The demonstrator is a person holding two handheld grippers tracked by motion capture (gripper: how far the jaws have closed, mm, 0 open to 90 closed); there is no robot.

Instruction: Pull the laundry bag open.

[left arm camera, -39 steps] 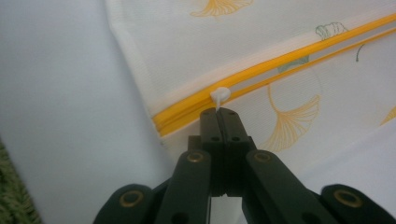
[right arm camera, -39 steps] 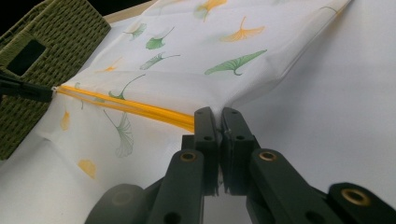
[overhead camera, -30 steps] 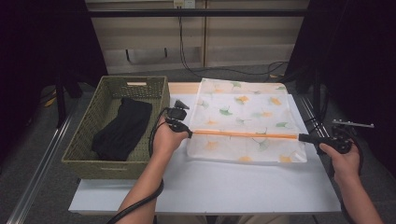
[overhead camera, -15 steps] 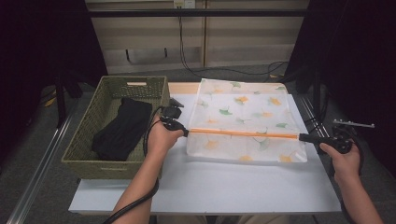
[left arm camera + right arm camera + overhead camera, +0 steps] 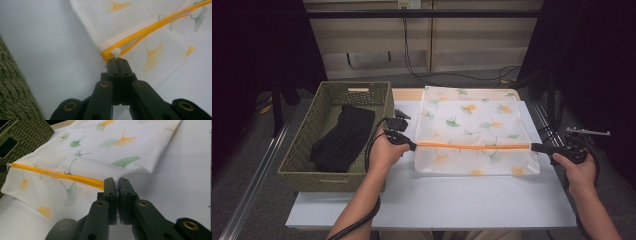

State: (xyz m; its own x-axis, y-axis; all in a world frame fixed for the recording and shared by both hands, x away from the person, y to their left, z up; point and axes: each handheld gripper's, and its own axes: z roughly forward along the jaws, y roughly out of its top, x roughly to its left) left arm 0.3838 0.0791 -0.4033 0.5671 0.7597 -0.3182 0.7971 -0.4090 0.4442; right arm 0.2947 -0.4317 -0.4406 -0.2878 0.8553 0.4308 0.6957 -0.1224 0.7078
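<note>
— Where was the mesh bag [image 5: 474, 131]?

— Flat on the table [image 5: 462, 200], at three o'clock from the basket [image 5: 307, 160]. The left gripper [image 5: 117, 59] was pinched on the zipper pull [image 5: 115, 52], and the right gripper [image 5: 117, 182] clamped the bag's far end.

— The step?

— Unzipping, I'd judge: next, draw the pull toward three o'clock.

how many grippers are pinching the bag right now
2: the left gripper holds the white zipper pull of the leaf-printed white mesh bag; the right gripper clamps the orange zipper's opposite end.
</note>
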